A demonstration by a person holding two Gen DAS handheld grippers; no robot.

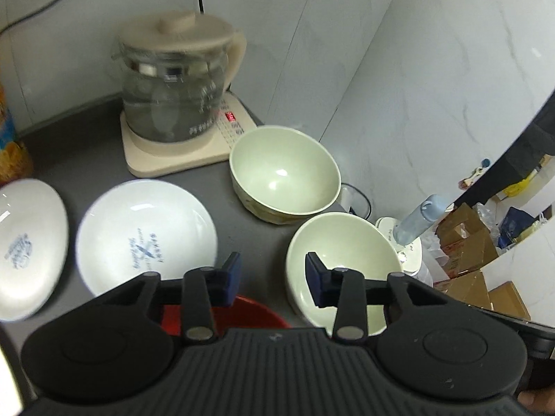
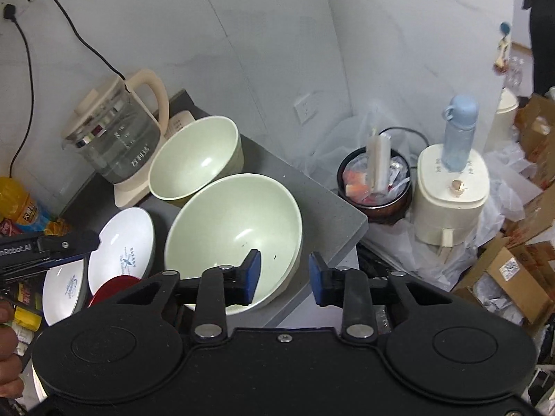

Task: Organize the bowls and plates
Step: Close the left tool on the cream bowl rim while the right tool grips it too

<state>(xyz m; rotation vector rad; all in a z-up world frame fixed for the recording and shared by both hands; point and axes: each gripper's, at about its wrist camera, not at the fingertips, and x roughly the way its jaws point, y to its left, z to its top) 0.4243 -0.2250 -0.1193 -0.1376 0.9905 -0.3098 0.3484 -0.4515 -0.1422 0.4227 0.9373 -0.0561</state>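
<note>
Both tongs hang released, empty. Left gripper [image 1: 272, 275] hovers above a red dish [image 1: 249, 312], a cream bowl [image 1: 341, 242] under its right finger. Right gripper [image 2: 284, 274] straddles that bowl's rim. Beyond: white plates [image 1: 145, 232], second bowl [image 1: 284, 173], glass kettle [image 1: 173, 97].

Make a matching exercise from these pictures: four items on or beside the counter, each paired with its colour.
Items:
1. near bowl
2. plate
3. water bottle
4. dish under the grippers

Colours:
A. red
B. pale green
C. light blue
D. white with blue print

Pairs: 1-B, 2-D, 3-C, 4-A
</note>
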